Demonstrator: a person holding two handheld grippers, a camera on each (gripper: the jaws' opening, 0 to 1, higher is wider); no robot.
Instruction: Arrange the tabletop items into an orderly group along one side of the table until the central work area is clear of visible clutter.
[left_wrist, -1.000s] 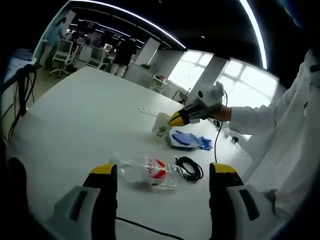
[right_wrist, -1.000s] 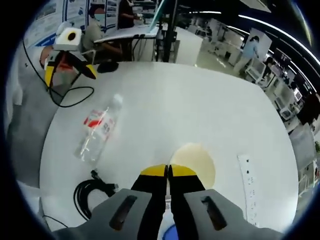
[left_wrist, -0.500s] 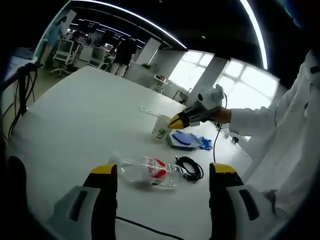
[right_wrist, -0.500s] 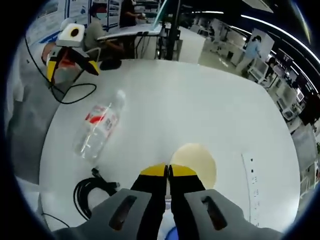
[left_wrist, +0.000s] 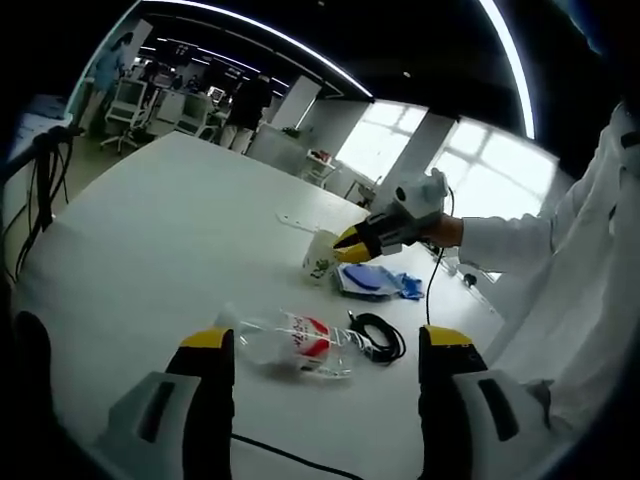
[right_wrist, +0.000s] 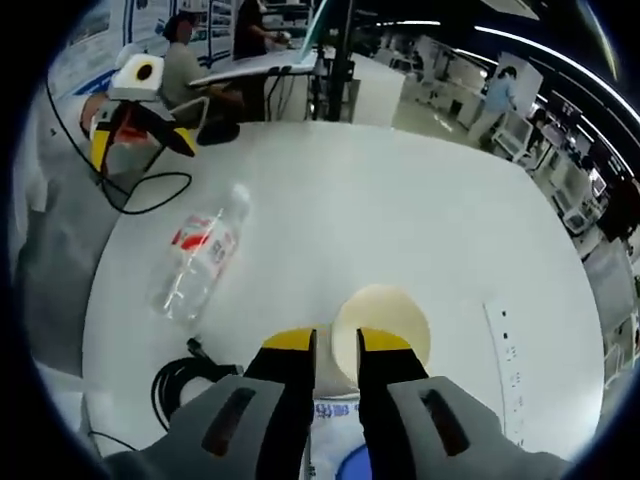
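A paper cup (left_wrist: 321, 253) with a green print stands upright on the white table (left_wrist: 160, 220). My right gripper (left_wrist: 351, 245) is at its rim. In the right gripper view its jaws (right_wrist: 337, 341) stand open a little, one on each side of the cup's (right_wrist: 388, 312) near wall. A clear plastic bottle (left_wrist: 290, 344) with a red label lies on its side just beyond my left gripper (left_wrist: 326, 338), which is open and holds nothing. A coiled black cable (left_wrist: 381, 334) lies right of the bottle. A blue and white packet (left_wrist: 368, 279) lies beside the cup.
A white strip (right_wrist: 509, 368) lies flat past the cup. A black cord (left_wrist: 290, 458) runs along the near table edge. A person's white sleeve (left_wrist: 520, 240) reaches in from the right. Desks, chairs and people stand beyond the table.
My right gripper's jaws were shut at the cup's rim and have now parted, letting go of it. The cup stays upright in place. My left gripper has not moved.
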